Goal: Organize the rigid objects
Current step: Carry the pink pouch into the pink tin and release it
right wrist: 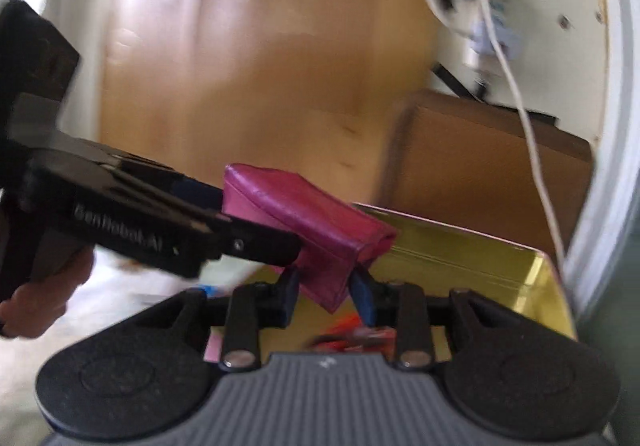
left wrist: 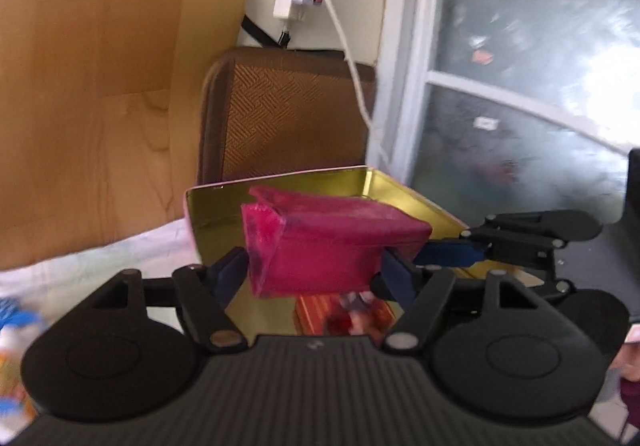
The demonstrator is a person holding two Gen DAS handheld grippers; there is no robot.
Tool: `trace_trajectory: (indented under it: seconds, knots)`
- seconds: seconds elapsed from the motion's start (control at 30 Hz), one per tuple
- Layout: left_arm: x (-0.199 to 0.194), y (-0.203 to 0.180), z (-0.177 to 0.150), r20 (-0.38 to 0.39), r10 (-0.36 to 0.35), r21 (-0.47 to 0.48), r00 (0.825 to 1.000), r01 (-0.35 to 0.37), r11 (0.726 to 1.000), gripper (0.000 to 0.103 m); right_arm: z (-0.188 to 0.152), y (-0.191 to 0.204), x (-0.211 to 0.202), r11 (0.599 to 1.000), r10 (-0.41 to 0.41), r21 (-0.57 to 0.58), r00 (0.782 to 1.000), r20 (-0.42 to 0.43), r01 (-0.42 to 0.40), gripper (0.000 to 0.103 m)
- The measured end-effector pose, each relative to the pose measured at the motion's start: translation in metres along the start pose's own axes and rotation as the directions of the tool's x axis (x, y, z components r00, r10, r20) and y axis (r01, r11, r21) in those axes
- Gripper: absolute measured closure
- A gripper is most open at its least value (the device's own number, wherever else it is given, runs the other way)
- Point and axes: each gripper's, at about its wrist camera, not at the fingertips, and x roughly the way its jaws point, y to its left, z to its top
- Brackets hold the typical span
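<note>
Both tools pinched the magenta pouch (left wrist: 324, 246) at mid-frame: the left tool (left wrist: 316, 274) across its width, the right tool (right wrist: 326, 292) at its lower corner. It hung over the open gold tin (left wrist: 360, 181), not yet inside, so placing it remained.

"GenRobot.AI" lettering, white, on left gripper (right wrist: 256, 246) body; blurred.
</note>
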Motion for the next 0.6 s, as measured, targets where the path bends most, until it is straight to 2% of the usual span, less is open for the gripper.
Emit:
trace_trajectory:
  seconds: [0.07,0.13,0.2,0.27,0.3,0.37,0.47,0.53,0.6]
  knots:
    - [0.03,0.003,0.004,-0.03,0.016,-0.033,0.999,-0.017,0.999,0.03,0.0,-0.018,0.028,0.999,-0.033,0.011,0.998,-0.052,0.034,0.078]
    - [0.051,0.007,0.005,-0.058,-0.012,-0.08,0.998,0.007,0.997,0.031,0.0,-0.027,0.049,0.998,-0.05,0.017,0.994,-0.096,0.052,0.078]
    - [0.066,0.006,0.005,-0.081,0.009,-0.095,0.997,-0.017,0.995,0.031,-0.001,-0.029,0.068,0.993,-0.116,-0.006,0.983,-0.141,0.116,0.072]
    - [0.075,0.003,0.003,-0.102,0.053,-0.09,0.993,-0.062,0.994,0.03,-0.002,-0.033,0.084,0.984,-0.18,-0.032,0.966,-0.183,0.177,0.052]
    - [0.072,0.003,0.003,-0.105,0.055,-0.096,0.993,-0.065,0.993,0.03,-0.004,-0.036,0.085,0.982,-0.191,-0.03,0.964,-0.184,0.189,0.051]
    - [0.054,0.005,0.003,-0.066,0.031,-0.115,0.997,-0.038,0.993,0.03,-0.005,-0.039,0.077,0.981,-0.193,-0.001,0.967,-0.165,0.196,0.051]
    - [0.004,0.015,0.003,0.012,0.035,-0.135,0.999,-0.033,0.99,0.03,-0.003,-0.04,0.048,0.978,-0.19,0.071,0.978,-0.083,0.196,0.051]
    - [-0.043,0.03,-0.001,0.061,0.063,-0.171,0.996,-0.052,0.984,0.03,0.001,-0.034,0.022,0.977,-0.175,0.122,0.985,0.005,0.173,0.051]
    - [-0.082,0.047,-0.009,0.095,0.117,-0.212,0.989,-0.095,0.973,0.029,0.011,-0.025,0.005,0.98,-0.125,0.165,0.99,0.072,0.112,0.051]
